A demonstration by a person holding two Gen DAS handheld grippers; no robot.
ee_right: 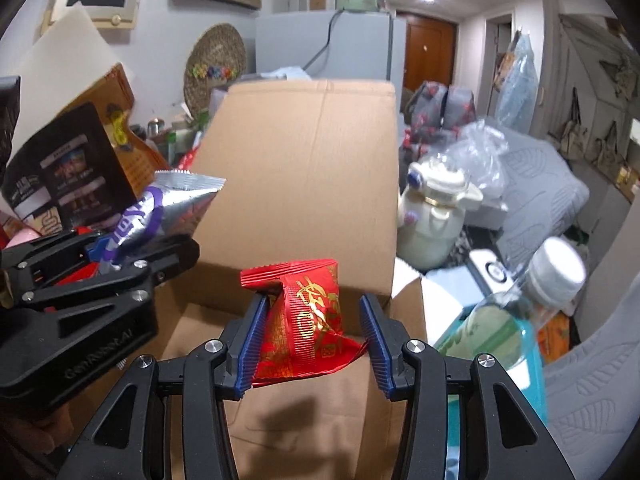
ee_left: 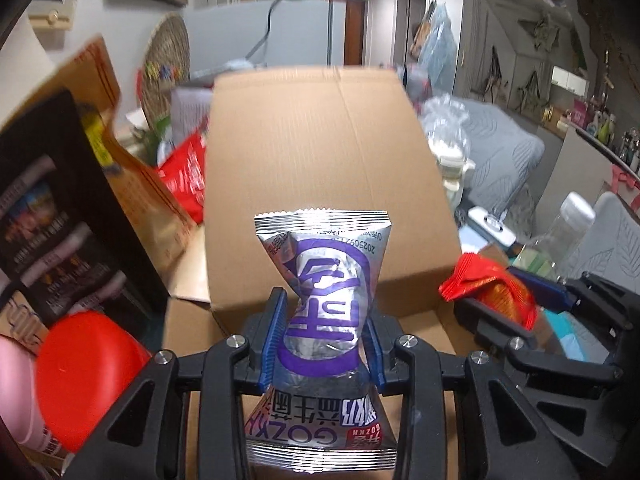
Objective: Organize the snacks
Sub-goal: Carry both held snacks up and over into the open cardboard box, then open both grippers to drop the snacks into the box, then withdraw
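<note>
1. Our left gripper (ee_left: pixel 326 332) is clenched on a silver snack packet (ee_left: pixel 324 280) with purple characters; its lower edge reads "GOZKH" upside down, and a date code beginning "2025092" runs near its top seam.
2. Our right gripper (ee_right: pixel 314 332) grasps a red snack packet (ee_right: pixel 310 316) printed with gold characters; the left pad presses it, and whether the right pad touches we cannot tell.
3. Both packets hang just before the raised flap of an open cardboard box (ee_left: pixel 320 152), at twelve o'clock from each gripper.
4. At nine o'clock a black printed carton (ee_left: pixel 52 216) stands; its lettering is too blurred to read.
5. The left gripper's black body carries embossed lettering that we cannot make out.
</note>
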